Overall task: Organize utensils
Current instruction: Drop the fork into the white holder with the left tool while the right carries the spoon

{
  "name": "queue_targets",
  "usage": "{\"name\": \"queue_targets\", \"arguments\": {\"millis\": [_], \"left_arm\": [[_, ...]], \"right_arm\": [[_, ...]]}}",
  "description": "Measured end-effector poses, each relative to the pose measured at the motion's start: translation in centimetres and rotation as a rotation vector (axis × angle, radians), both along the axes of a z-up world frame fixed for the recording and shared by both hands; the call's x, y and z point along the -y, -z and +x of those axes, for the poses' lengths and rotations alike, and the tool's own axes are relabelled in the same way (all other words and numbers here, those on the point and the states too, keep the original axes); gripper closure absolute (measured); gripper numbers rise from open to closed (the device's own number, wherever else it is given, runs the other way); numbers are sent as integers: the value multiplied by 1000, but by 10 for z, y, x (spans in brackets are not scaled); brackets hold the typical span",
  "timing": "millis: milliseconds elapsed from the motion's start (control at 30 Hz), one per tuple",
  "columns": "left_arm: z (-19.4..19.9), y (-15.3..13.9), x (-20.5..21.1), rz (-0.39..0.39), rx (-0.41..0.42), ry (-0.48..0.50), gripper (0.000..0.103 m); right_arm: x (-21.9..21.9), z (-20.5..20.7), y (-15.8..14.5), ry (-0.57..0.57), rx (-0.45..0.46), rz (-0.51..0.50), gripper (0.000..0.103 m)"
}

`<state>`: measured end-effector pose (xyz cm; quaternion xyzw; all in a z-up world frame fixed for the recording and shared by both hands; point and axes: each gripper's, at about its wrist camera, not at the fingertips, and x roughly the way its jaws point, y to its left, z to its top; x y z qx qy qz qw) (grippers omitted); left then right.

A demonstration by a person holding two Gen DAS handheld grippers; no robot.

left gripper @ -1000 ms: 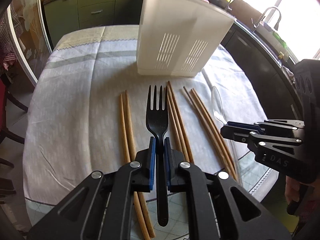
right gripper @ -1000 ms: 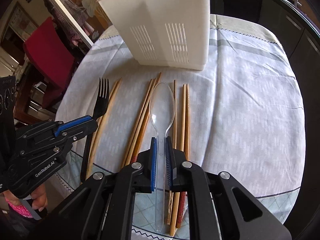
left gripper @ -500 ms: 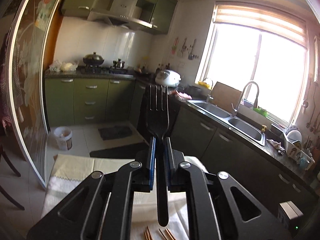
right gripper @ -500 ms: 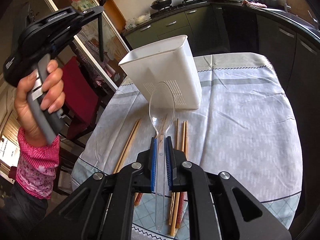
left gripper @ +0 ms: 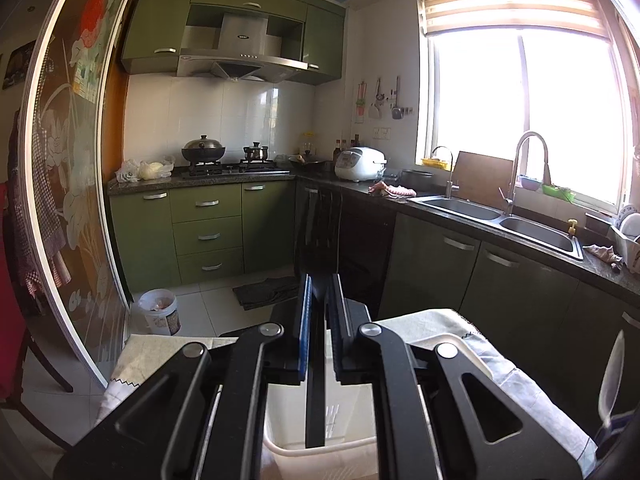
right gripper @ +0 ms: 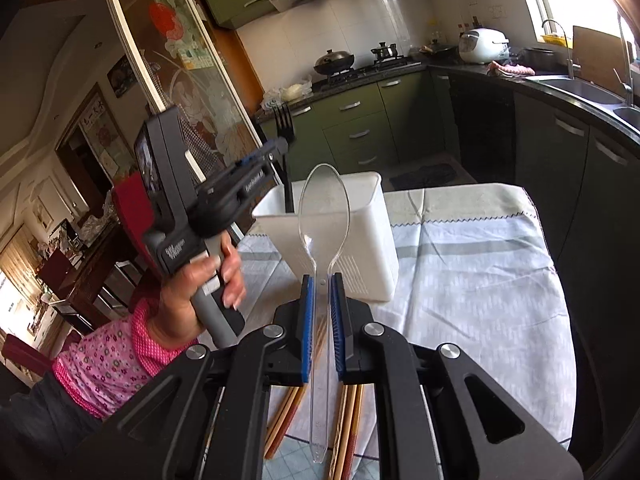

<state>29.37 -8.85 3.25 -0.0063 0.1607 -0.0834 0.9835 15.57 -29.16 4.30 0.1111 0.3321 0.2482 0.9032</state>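
My left gripper (left gripper: 319, 320) clamps one black fork (right gripper: 283, 120), handle down in the one white caddy (right gripper: 360, 232); my right gripper (right gripper: 321, 320) clamps one clear spoon (right gripper: 324, 208) above the table.

Up off the cloth comes the left gripper (right gripper: 280, 148), and the black fork (right gripper: 285, 128) it clamps now stands upright, handle end dipping into the white basket (right gripper: 360, 216) (a second ago it lay among the chopsticks). The right gripper (right gripper: 320, 320) rises too, lifting the clear spoon (right gripper: 325, 208) clear of the table (right gripper: 480, 272), bowl up before the basket.
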Motion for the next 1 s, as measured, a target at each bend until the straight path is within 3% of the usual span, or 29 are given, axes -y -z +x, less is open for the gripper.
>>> {"name": "queue_targets", "arguments": {"millis": [133,267,433,533,667,1000], "left_arm": [[2,13,-7,-8,-58,9,85],[-9,10,-20,-62,-63,-1,83],[-42,0,-49,-114,-70,-16,74],[-62,-1,-62,-108,-81,-12,74],[-83,2,-71,-78,-102,2,73],[-100,19,-72,-47,-185,19,70]], "right_arm": [[-9,19,-42,52,132,1,93],[-23,44,-79,144,299,2,93],[-44,83,-99,255,475,1,93],[-59,110,-88,274,478,-23,93],[-70,130,-49,286,434,-67,93],[-76,118,16,264,395,-161,93]]}}
